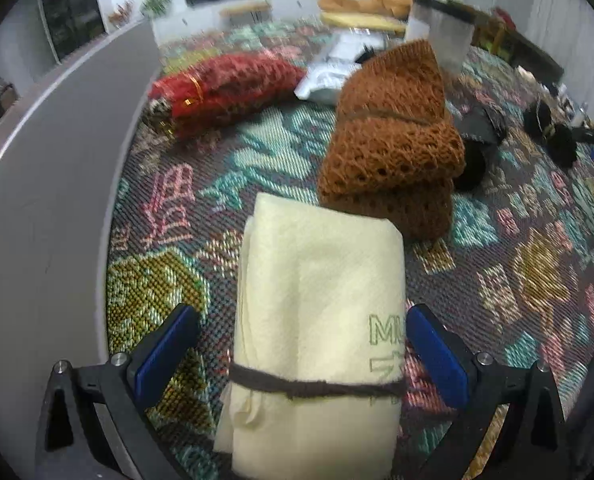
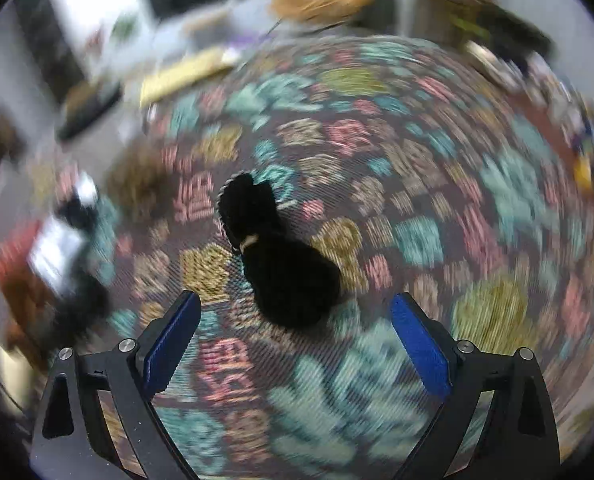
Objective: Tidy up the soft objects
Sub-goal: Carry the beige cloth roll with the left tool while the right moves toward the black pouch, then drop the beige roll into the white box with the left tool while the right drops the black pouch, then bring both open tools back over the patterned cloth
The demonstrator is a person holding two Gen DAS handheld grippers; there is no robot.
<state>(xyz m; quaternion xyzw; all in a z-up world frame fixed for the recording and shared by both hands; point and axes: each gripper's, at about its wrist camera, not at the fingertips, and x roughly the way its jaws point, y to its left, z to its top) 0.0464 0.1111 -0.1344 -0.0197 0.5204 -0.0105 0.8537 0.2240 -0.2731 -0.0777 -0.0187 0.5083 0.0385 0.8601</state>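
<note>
In the left wrist view a cream folded cloth (image 1: 317, 320) tied with a dark cord lies on the patterned tablecloth (image 1: 517, 264), between the fingers of my left gripper (image 1: 303, 354). The jaws are open; the right pad (image 1: 437, 360) is close to the cloth, the left pad (image 1: 165, 352) stands apart. Beyond lie a brown knitted bundle (image 1: 393, 140) and a red knitted bundle (image 1: 225, 88). In the blurred right wrist view my right gripper (image 2: 293, 344) is open and empty, just short of a black soft bundle (image 2: 281, 256) on the tablecloth (image 2: 417, 240).
The round table's grey rim (image 1: 57, 200) curves along the left. A white plastic bag (image 1: 333, 76), a clear container (image 1: 445, 28) and black items (image 1: 549, 128) lie further back. In the right wrist view blurred red, brown and white things (image 2: 45, 264) sit at the left.
</note>
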